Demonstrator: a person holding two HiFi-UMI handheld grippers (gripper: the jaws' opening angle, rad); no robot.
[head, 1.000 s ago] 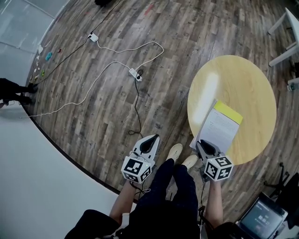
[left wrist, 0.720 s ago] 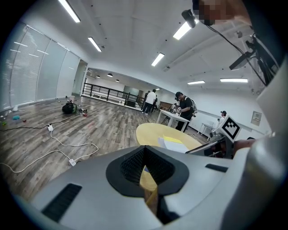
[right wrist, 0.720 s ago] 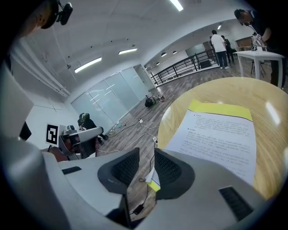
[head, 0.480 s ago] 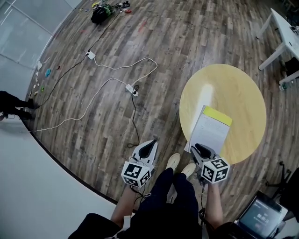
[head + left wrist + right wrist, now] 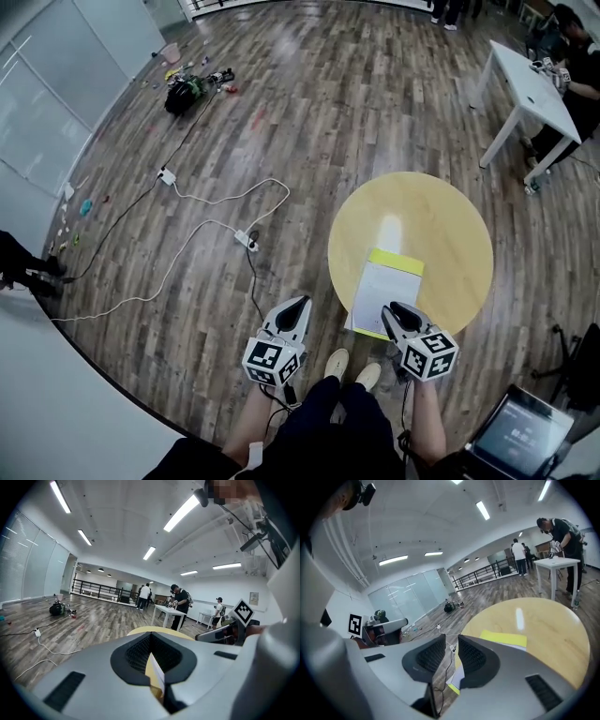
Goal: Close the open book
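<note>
A book (image 5: 382, 292) with a white top face and a yellow strip (image 5: 397, 261) at its far end lies flat on the round yellow table (image 5: 450, 234), its near end at the table's near rim. My right gripper (image 5: 396, 307) hovers over that near end. Its jaws have just been opening and stand a narrow gap apart (image 5: 451, 644) with nothing between them. My left gripper (image 5: 300, 302) hangs over the wooden floor left of the table. Its fingertips meet (image 5: 151, 639) and hold nothing.
White cables and a power strip (image 5: 246, 240) trail across the floor at left. A black bag (image 5: 183, 92) lies far off. A white table (image 5: 525, 89) with a person stands at back right. A screen (image 5: 520, 433) sits at bottom right, and my shoes (image 5: 352, 367) are below the table.
Both grippers have risen. The head view has tipped up, so more of the room shows and the table and book sit lower and further left. The right jaws have parted a little.
</note>
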